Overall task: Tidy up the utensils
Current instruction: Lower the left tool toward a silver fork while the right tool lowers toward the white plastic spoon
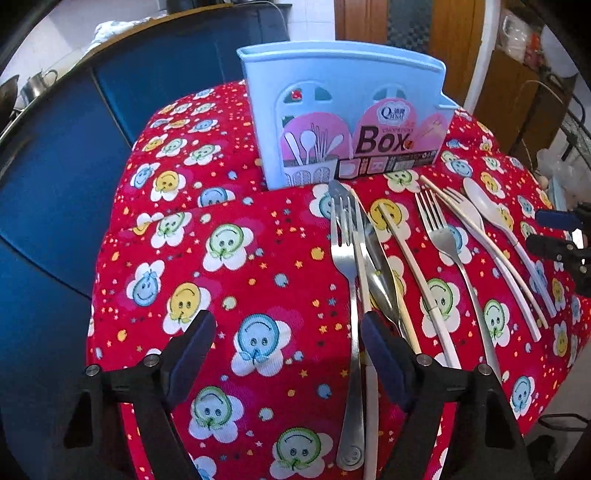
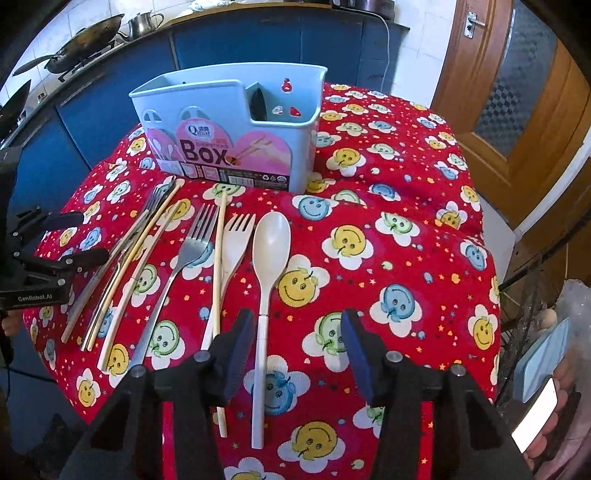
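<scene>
A light blue utensil box [image 1: 343,122] stands at the far side of the red flowered tablecloth [image 1: 240,258]; it also shows in the right wrist view [image 2: 236,125], its compartments open on top. Several utensils lie in a row before it: a steel fork [image 1: 345,280], a steel knife [image 1: 373,251], chopsticks [image 1: 402,273], a second steel fork [image 1: 450,251], a cream fork [image 2: 232,254] and a cream spoon [image 2: 267,266]. My left gripper [image 1: 288,343] is open, low over the cloth left of the first fork. My right gripper [image 2: 295,343] is open above the spoon's handle.
Blue kitchen cabinets [image 1: 55,184] with woks [image 2: 85,40] and a kettle [image 2: 144,20] lie behind the table. A wooden door [image 2: 517,92] stands at the right. A wire rack [image 2: 535,302] and a hand with a phone [image 2: 535,417] are at the right edge.
</scene>
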Demonstrator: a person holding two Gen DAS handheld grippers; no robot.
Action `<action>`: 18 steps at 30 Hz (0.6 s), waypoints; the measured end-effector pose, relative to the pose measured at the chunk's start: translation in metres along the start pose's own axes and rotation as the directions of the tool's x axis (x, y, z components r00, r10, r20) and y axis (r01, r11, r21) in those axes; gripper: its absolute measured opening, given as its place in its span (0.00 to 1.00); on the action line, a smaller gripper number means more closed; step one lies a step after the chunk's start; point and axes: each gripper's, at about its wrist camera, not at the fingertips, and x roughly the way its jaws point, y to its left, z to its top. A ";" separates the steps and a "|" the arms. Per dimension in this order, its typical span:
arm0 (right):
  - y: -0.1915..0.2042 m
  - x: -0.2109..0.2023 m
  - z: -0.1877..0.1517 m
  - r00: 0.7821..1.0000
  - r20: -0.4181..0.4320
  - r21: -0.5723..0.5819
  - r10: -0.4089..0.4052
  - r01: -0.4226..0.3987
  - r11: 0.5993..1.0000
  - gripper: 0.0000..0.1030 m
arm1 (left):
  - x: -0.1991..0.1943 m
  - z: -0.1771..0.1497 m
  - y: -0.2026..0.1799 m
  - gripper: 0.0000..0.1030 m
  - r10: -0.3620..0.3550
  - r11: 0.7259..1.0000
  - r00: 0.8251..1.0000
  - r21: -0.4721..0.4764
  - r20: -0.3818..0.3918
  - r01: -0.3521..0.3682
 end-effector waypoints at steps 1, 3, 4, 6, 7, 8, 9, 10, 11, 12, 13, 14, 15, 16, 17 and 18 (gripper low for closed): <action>0.001 0.000 0.000 1.000 -0.001 -0.004 -0.002 0.002 1.000 0.51 | 0.000 0.001 0.002 0.80 0.000 1.000 1.000 -0.002 0.002 0.000; 0.002 0.000 0.000 1.000 -0.001 -0.011 -0.003 0.003 1.000 0.51 | 0.001 0.002 0.005 0.80 -0.005 1.000 1.000 -0.010 -0.003 0.004; 0.002 0.000 0.000 1.000 -0.001 -0.014 -0.001 0.001 1.000 0.51 | 0.004 0.002 0.007 0.80 -0.011 1.000 1.000 -0.015 -0.014 0.011; 0.003 0.000 0.000 1.000 -0.004 -0.016 0.002 -0.002 1.000 0.51 | 0.011 0.002 0.008 0.79 -0.033 0.999 0.999 -0.019 -0.040 0.032; 0.003 0.000 0.000 1.000 -0.005 -0.017 0.002 -0.002 1.000 0.51 | 0.011 0.002 0.008 0.79 -0.044 0.999 0.998 -0.023 -0.040 0.043; 0.003 0.000 0.000 1.000 -0.006 -0.018 0.003 -0.003 1.000 0.51 | 0.013 0.003 0.008 0.79 -0.056 0.998 0.997 -0.023 -0.053 0.054; 0.003 0.000 0.000 1.000 -0.007 -0.020 0.003 -0.003 1.000 0.51 | 0.014 0.003 0.007 0.79 -0.056 0.998 0.996 -0.018 -0.063 0.055; 0.003 0.000 0.000 1.000 -0.007 -0.021 0.002 -0.002 1.000 0.51 | 0.016 0.003 0.006 0.79 -0.054 0.998 0.996 -0.014 -0.069 0.053; 0.004 -0.001 0.000 1.000 -0.008 -0.024 -0.001 0.001 1.000 0.51 | 0.020 0.004 0.006 0.79 -0.054 0.999 0.995 -0.012 -0.083 0.053; 0.004 -0.001 0.000 1.000 -0.008 -0.026 -0.002 0.002 1.000 0.51 | 0.021 0.005 0.006 0.79 -0.063 0.998 0.995 -0.022 -0.084 0.061; 0.004 -0.002 0.000 1.000 -0.009 -0.028 -0.003 0.003 1.000 0.51 | 0.022 0.007 0.006 0.79 -0.066 0.998 0.994 -0.026 -0.089 0.064; 0.004 -0.002 0.001 1.000 -0.010 -0.029 -0.003 0.003 1.000 0.51 | 0.023 0.009 0.007 0.76 -0.071 0.997 0.993 -0.033 -0.095 0.068; 0.004 -0.002 0.001 1.000 -0.012 -0.030 -0.003 0.003 1.000 0.51 | 0.024 0.011 0.006 0.73 -0.078 0.997 0.992 -0.036 -0.098 0.075; 0.004 -0.001 0.001 1.000 -0.017 -0.031 -0.003 0.002 1.000 0.51 | 0.025 0.014 0.006 0.70 -0.085 0.996 0.991 -0.038 -0.104 0.081; 0.004 0.000 0.002 1.000 -0.026 -0.034 -0.003 0.002 0.999 0.51 | 0.026 0.017 0.004 0.66 -0.085 0.996 0.990 -0.034 -0.111 0.082; 0.004 0.002 0.003 0.999 -0.038 -0.034 -0.006 0.004 0.999 0.51 | 0.027 0.020 0.002 0.63 -0.088 0.996 0.989 -0.026 -0.120 0.085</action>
